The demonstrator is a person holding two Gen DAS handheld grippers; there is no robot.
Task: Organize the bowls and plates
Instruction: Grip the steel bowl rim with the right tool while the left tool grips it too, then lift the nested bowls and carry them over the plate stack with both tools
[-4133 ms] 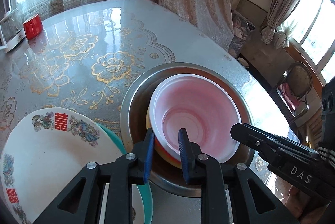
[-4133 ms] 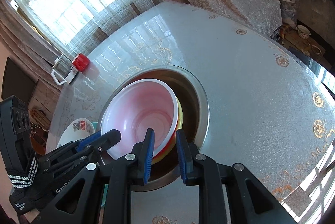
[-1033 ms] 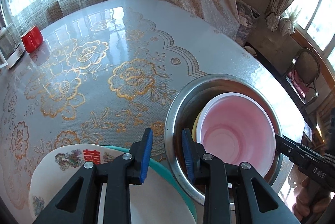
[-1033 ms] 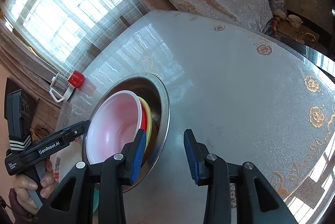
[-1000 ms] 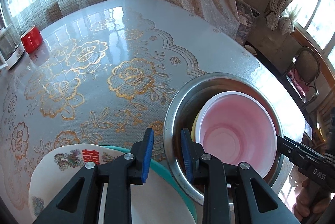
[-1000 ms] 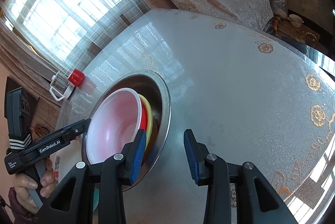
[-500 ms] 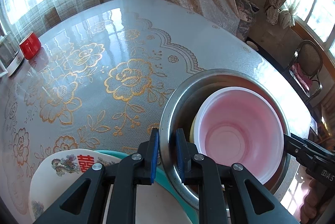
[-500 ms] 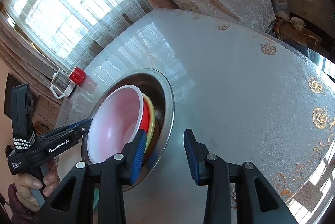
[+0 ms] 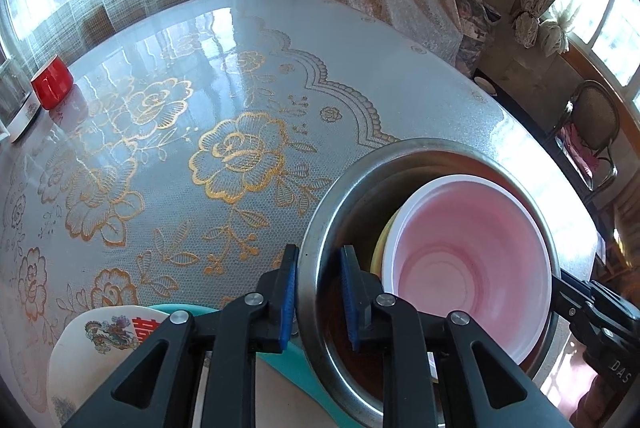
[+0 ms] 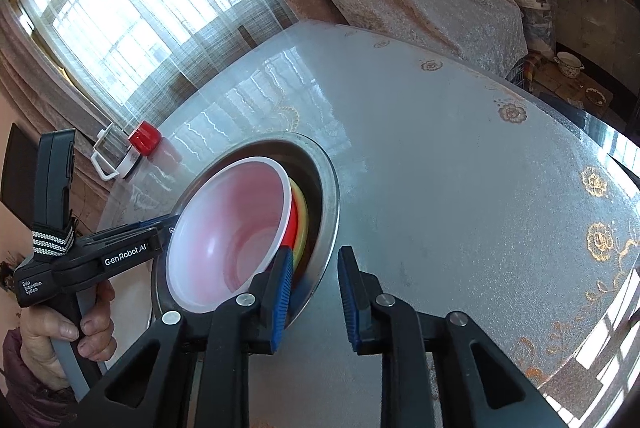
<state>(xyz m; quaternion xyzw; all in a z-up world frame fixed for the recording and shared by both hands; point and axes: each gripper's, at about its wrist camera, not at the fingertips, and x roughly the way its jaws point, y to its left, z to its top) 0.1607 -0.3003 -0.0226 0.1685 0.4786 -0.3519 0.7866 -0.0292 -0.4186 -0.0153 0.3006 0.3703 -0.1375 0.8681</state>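
Left gripper [image 9: 318, 290] straddles the near rim of the round stainless-steel basin [image 9: 316, 228], one blue pad outside, one inside, its jaws opening slightly and narrowly apart, and I cannot tell whether the pads press the metal. Inside the basin nests a translucent pink plastic bowl [image 9: 468, 256] over a yellow one. Left of the basin lies a white printed ceramic plate [image 9: 100, 340] on a teal plate [image 9: 280, 356]. The loaded basin is likely heavy, stiff and slick, so its rolled rim is the hold.

Right gripper [image 10: 312, 288] meets the basin's [image 10: 330, 211] opposite rim, jaws closing around it with a gap showing. The glossy floral surface [image 10: 460, 195] should let the basin slide. Left of the basin, a hand [image 10: 60, 332] holds the other tool.
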